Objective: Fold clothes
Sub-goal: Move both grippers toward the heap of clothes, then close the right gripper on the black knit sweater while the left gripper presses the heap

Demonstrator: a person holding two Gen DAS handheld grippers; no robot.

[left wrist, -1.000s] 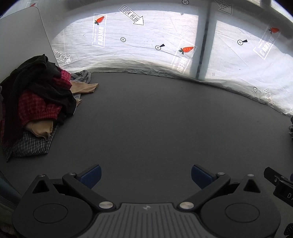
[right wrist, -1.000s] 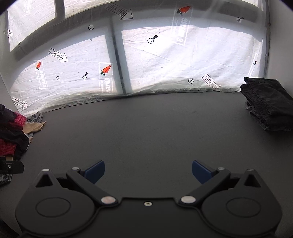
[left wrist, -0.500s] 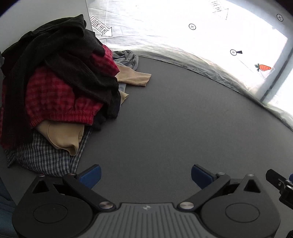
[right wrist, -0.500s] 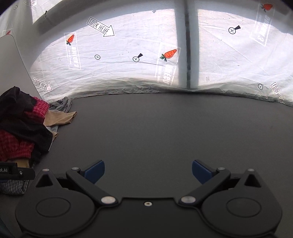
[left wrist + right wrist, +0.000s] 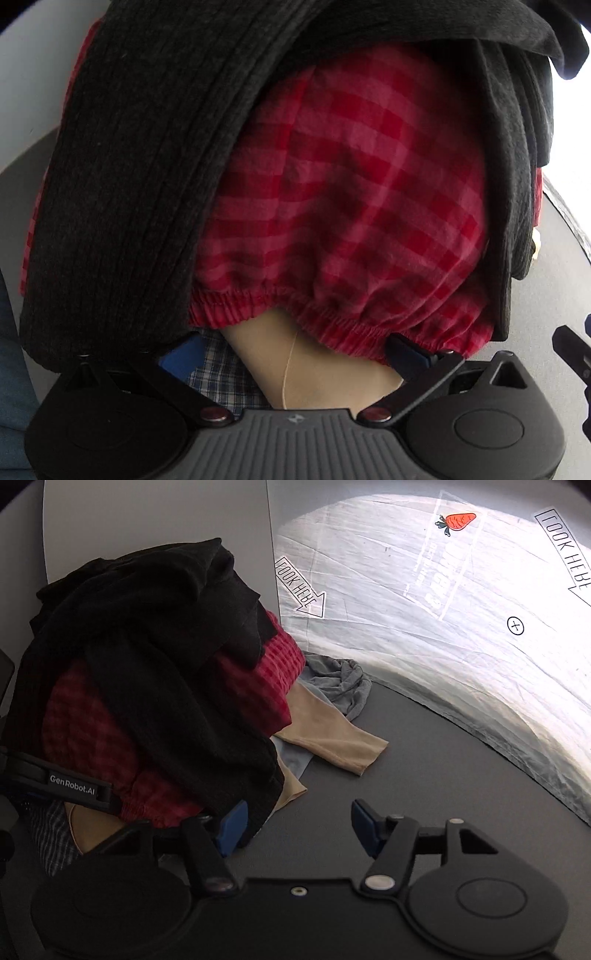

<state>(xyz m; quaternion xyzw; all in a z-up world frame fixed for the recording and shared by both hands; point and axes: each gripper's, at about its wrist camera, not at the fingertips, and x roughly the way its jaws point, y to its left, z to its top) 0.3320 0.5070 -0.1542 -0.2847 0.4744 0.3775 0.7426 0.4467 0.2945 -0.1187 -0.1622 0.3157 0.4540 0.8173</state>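
The dark grey table [image 5: 424,768] fills the right wrist view, backed by a white plastic sheet [image 5: 424,635] printed with arrows and a carrot [image 5: 458,520]. At the table's left end sits the heap of clothes [image 5: 147,686], and both grippers are right up against it. A black knitted garment [image 5: 140,155] drapes over the top, with a red checked piece [image 5: 343,206] bulging beneath it, gathered elastic hem facing the left camera. A beige garment [image 5: 332,738] spills out toward the open table, a grey one [image 5: 340,683] lies crumpled behind it by the sheet, and a blue-checked cloth [image 5: 225,376] peeks out at the very bottom.

The left gripper [image 5: 291,350] points steeply down into the pile, jaws spread wide, beige fabric lying between them, the red hem just above; the pads press nothing. The right gripper [image 5: 295,825] angles down at the heap's near edge, jaws closing, the left pad against black fabric, only bare table between them.
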